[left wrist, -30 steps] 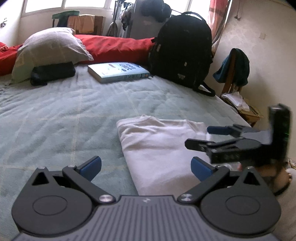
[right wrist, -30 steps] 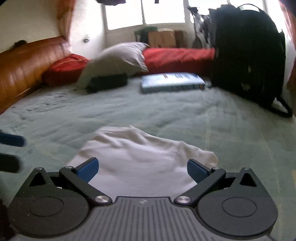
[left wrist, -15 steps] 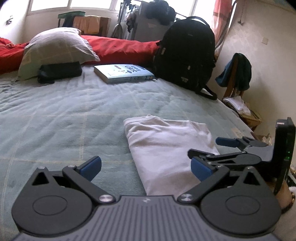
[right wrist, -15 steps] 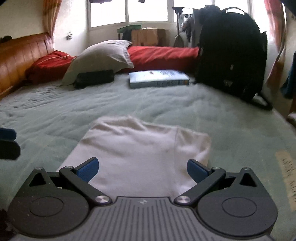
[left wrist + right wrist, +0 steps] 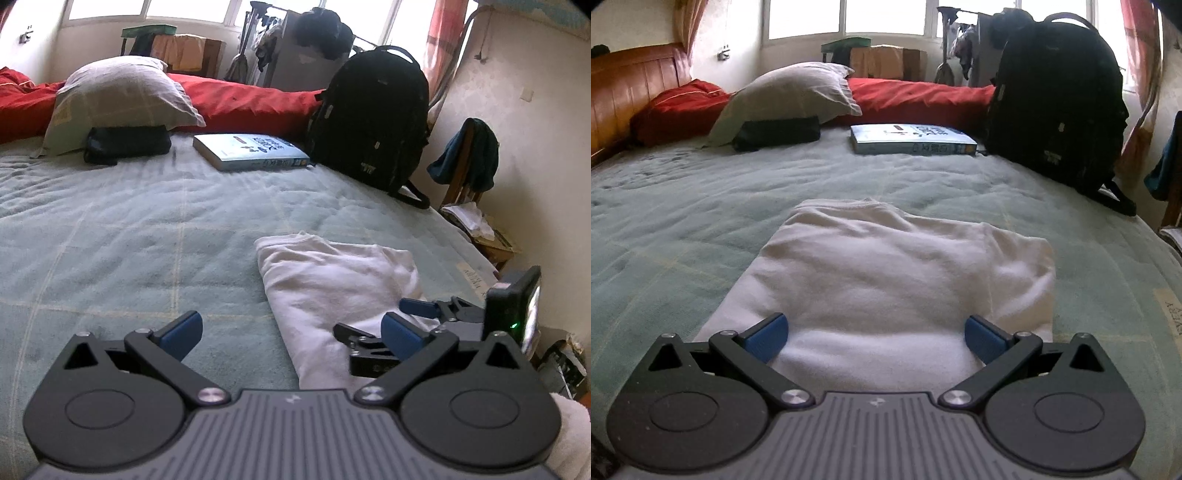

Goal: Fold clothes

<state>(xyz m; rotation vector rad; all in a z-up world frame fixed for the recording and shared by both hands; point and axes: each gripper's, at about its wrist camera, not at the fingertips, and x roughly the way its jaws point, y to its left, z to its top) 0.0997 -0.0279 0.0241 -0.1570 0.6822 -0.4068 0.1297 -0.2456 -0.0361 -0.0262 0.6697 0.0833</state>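
Lying folded on the green bedspread (image 5: 701,229) is the white garment (image 5: 886,280), well short of the book (image 5: 912,138), backpack (image 5: 1056,96) and pillow (image 5: 790,96). Both grippers, left (image 5: 291,332) and right (image 5: 873,334), gape wide and empty. The right one has dropped lower since a second ago, its fingers now over the cloth's near end.

Daylight pours in from the row of bright windows (image 5: 886,16) along the top of both frames, blown out to plain white with no detail. The tall black fabric backpack (image 5: 1056,92) at upper right stands backlit, nearly a silhouette. The pale green quilted bedspread (image 5: 129,229) is softly lit, with faint shadows in its creases. Fisheye bending curves the room's edges, and the corners darken. Both views look slightly soft and grainy
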